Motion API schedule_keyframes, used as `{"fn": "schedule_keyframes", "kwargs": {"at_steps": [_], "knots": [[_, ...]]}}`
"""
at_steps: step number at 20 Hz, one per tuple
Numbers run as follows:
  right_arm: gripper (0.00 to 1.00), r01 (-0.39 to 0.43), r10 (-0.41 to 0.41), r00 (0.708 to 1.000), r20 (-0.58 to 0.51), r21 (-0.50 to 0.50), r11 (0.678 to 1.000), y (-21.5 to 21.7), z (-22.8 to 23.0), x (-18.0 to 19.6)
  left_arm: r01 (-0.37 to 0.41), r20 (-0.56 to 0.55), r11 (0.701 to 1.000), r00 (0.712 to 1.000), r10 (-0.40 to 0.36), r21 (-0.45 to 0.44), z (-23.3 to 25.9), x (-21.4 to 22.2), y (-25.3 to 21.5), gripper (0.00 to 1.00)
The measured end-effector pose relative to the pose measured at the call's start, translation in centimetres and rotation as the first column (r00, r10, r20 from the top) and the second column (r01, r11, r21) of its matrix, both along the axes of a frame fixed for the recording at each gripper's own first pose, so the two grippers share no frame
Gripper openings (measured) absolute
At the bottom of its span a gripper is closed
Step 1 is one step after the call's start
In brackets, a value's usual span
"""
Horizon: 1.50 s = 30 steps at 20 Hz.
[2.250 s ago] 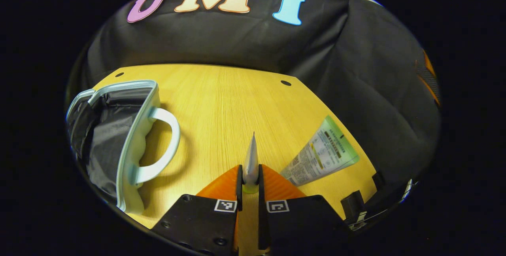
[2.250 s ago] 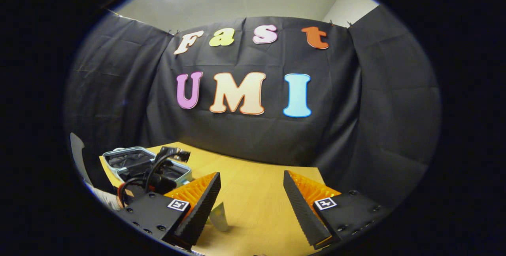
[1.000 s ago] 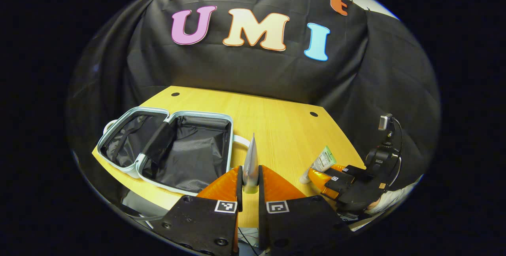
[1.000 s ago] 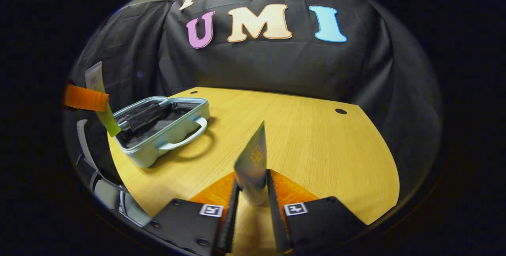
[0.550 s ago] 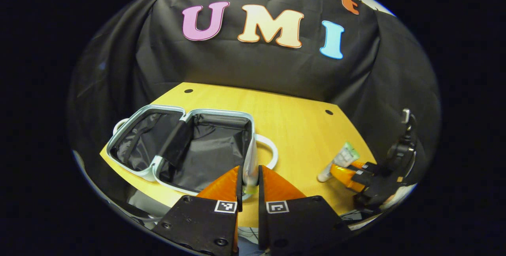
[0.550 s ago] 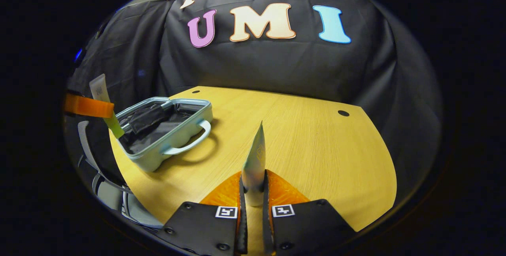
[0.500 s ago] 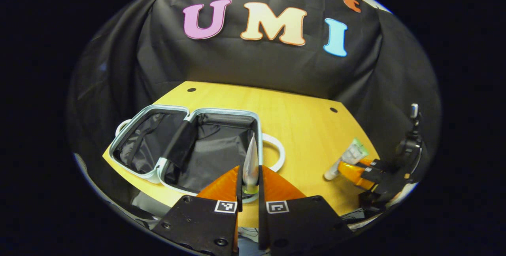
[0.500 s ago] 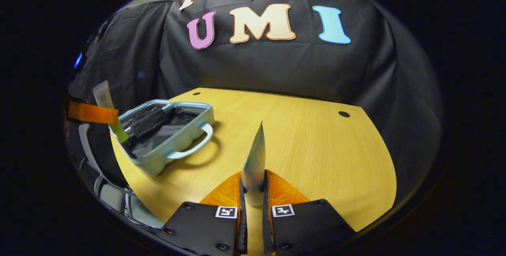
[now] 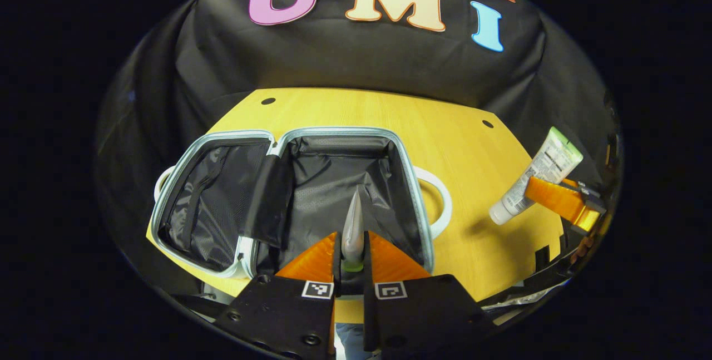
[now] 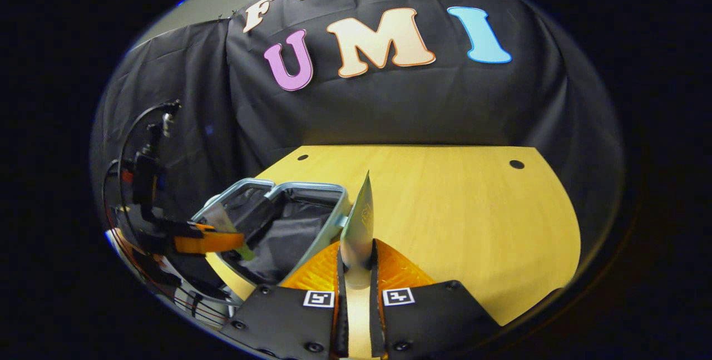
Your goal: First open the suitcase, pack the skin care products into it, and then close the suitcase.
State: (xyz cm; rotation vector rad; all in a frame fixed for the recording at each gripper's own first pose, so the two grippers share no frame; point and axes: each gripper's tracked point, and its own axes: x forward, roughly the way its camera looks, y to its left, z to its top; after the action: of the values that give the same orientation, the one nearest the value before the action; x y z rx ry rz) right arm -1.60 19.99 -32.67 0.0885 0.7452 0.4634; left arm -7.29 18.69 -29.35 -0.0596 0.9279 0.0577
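Note:
A pale blue suitcase (image 9: 409, 165) lies open on the yellow table (image 9: 473, 148), both halves lined in black. My left gripper (image 9: 352, 254) is shut on a thin silver tube (image 9: 352, 221) with a green end, held over the suitcase's right half. In the right gripper view, my right gripper (image 10: 356, 271) is shut on a flat tube (image 10: 360, 221) just right of the suitcase (image 10: 303, 186). The left gripper view shows that right gripper (image 9: 537, 192) at the right, holding its white and green tube (image 9: 550, 159) above the table. The left gripper (image 10: 233, 240) hovers at the suitcase's near edge.
A white carry handle (image 9: 442, 204) sticks out from the suitcase's right side. Two dark holes (image 9: 268, 100) (image 9: 483, 124) mark the table's far corners. Black cloth walls close the back and sides. Bare tabletop (image 10: 473, 221) stretches right of the suitcase.
The left gripper carried its tube from beside the suitcase to above its right half. The right gripper shut on the white and green tube, lifted it off the table and moved towards the suitcase.

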Motion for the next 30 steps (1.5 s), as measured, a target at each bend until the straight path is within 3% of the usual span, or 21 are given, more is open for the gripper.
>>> {"fn": "schedule_keyframes", "kwargs": {"at_steps": [5, 6, 10, 14, 16, 17, 20, 25, 26, 27, 28, 30], "knots": [[0.17, -0.039, 0.039, 0.999, -0.026, -0.005, 0.999, 5.2, 0.2, -0.4, 0.030, -0.054, 0.998, 0.998, -0.032, -0.046, -3.2, 0.3, 1.9, 0.13], [0.21, -0.039, 0.039, 0.999, -0.037, -0.001, 0.999, 6.1, 0.2, -0.5, 0.033, -0.064, 0.998, 0.997, -0.037, -0.060, -3.7, 0.3, 2.2, 0.13], [0.17, -0.071, 0.071, 0.992, -0.102, 0.011, 0.997, 10.0, -0.6, -1.7, 0.049, -0.093, 0.992, 0.994, -0.060, -0.114, -6.0, -0.3, 2.8, 0.15], [0.17, -0.119, 0.113, 0.981, -0.157, -0.026, 0.993, 12.9, -3.1, -4.0, 0.065, -0.071, 0.983, 0.994, -0.079, -0.171, -6.7, 0.4, 2.9, 0.18], [0.17, -0.127, 0.119, 0.974, -0.194, -0.032, 0.991, 14.1, -4.3, -5.0, 0.077, -0.062, 0.976, 0.994, -0.091, -0.205, -6.4, 1.2, 2.7, 0.34], [0.17, -0.132, 0.121, 0.970, -0.209, -0.038, 0.990, 14.6, -4.9, -5.4, 0.090, -0.046, 0.972, 0.994, -0.102, -0.216, -6.0, 1.3, 2.6, 0.36], [0.17, -0.137, 0.117, 0.962, -0.246, -0.066, 0.988, 15.6, -7.0, -6.1, 0.127, 0.042, 0.966, 0.992, -0.121, -0.226, -3.7, 2.4, 2.8, 0.81], [0.19, -0.087, 0.048, 0.949, -0.312, -0.113, 0.990, 15.5, -10.2, -6.6, 0.107, 0.118, 0.972, 0.989, -0.084, -0.209, -0.5, 3.4, 5.9, 0.84], [0.15, -0.085, 0.045, 0.946, -0.321, -0.112, 0.990, 15.6, -10.3, -6.6, 0.093, 0.128, 0.975, 0.989, -0.067, -0.203, 0.1, 3.5, 6.9, 0.85], [0.21, -0.074, 0.037, 0.951, -0.306, -0.110, 0.991, 15.9, -10.3, -6.3, 0.078, 0.137, 0.977, 0.989, -0.051, -0.200, 0.7, 3.5, 7.9, 0.87], [0.18, -0.075, 0.036, 0.954, -0.297, -0.120, 0.990, 15.9, -10.5, -5.9, 0.059, 0.145, 0.979, 0.989, -0.031, -0.193, 1.1, 3.7, 9.1, 0.87], [0.28, -0.063, 0.025, 0.960, -0.277, -0.128, 0.990, 16.1, -10.2, -5.3, 0.020, 0.159, 0.984, 0.987, 0.008, -0.176, 1.9, 3.8, 11.7, 0.88]]}}
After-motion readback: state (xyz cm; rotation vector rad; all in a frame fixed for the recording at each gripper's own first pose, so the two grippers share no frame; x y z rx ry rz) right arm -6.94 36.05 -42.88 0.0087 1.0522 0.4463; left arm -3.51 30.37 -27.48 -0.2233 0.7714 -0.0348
